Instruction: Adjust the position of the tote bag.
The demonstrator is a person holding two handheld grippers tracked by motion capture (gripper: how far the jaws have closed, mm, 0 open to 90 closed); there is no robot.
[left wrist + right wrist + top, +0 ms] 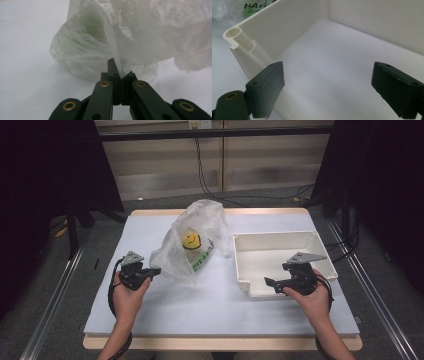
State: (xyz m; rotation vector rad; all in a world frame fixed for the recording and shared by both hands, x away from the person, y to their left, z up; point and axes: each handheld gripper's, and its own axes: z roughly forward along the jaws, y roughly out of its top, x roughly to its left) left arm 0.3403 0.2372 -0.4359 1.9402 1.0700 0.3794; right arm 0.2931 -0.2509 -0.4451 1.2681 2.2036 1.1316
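Observation:
A thin translucent plastic bag with a yellow smiley face and green lettering stands on the white table at the middle. My left gripper reaches its lower left edge from the left. In the left gripper view the left gripper is shut on a fold of the bag; something green shows dimly through the film. A white plastic bin sits right of the bag. My right gripper hovers over the bin's front part, open, with nothing between its jaws.
The bin's inside wall and a round corner post lie close ahead of the right jaws, with the bag's green print beyond. Dark curtains and metal floor rails flank the table. Cables run along the floor behind.

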